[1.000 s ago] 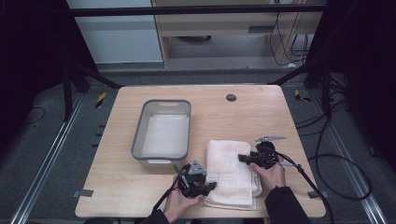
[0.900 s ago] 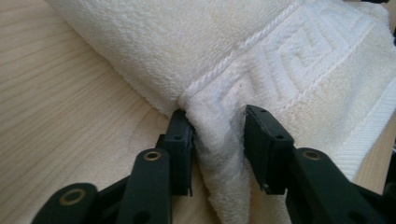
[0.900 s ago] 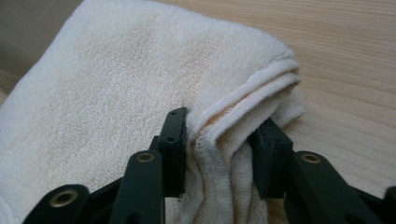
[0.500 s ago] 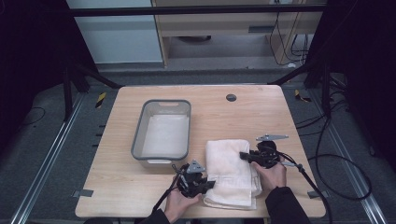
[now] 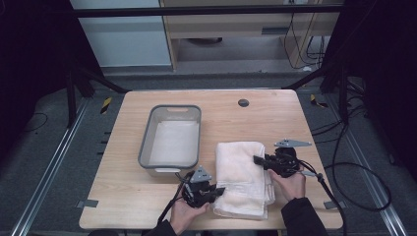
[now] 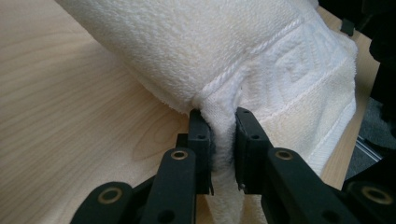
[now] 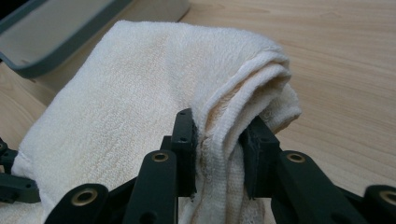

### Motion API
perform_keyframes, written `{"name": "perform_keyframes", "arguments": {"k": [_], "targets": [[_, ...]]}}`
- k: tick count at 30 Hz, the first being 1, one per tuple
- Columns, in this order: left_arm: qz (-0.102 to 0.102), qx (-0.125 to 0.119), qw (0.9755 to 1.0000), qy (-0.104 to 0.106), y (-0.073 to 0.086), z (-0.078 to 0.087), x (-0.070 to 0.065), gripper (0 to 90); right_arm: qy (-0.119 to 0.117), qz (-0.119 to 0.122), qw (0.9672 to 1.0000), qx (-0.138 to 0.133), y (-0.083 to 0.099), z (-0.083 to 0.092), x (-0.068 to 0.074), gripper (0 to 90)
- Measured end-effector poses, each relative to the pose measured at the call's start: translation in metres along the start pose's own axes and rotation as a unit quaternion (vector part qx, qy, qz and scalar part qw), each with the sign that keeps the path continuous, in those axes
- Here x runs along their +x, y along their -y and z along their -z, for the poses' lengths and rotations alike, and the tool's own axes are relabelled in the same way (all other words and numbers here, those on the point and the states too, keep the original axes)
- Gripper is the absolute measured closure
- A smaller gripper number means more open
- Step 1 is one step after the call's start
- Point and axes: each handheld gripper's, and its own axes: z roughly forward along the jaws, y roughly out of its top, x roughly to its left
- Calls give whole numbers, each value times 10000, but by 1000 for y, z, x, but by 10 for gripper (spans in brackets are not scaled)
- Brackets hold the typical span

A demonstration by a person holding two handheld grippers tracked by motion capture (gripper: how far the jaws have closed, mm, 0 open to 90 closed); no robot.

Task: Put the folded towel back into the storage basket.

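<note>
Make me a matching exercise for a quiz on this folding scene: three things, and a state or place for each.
Things:
1. folded cream terry towel
2. grey plastic rectangular bin
3. small dark round grommet in the wooden tabletop

States or places:
A. far side of the table, beyond the towel
B. pinched by both grippers
C. left of the towel, a pale cloth lying inside

Pairs: 1-B, 2-C, 3-A

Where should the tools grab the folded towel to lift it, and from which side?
By its two long side edges, each tool coming in level from its own side. The towel lies flat as a folded stack, so only the edges give layers to pinch. The left tool is shut on the banded edge near the front corner; the right tool is shut on the rolled fold opposite. The tray stays apart.
</note>
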Motion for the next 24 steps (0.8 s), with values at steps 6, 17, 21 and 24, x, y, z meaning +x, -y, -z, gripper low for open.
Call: {"name": "perform_keyframes", "arguments": {"k": [6, 17, 21, 24], "targets": [[-95, -190, 9998, -3, -7, 12, -4, 783, -17, 60, 9998, -209, -6, 12, 6, 699], [-223, -426, 9988, -128, -15, 27, -7, 783, -14, 154, 9987, -491, -18, 21, 17, 699], [-287, -493, 9982, -192, -17, 31, -7, 783, 14, 217, 9982, -556, -22, 21, 20, 699], [-287, -544, 9979, -205, -19, 35, -6, 783, 36, 275, 9978, -600, -27, 22, 24, 699]]}}
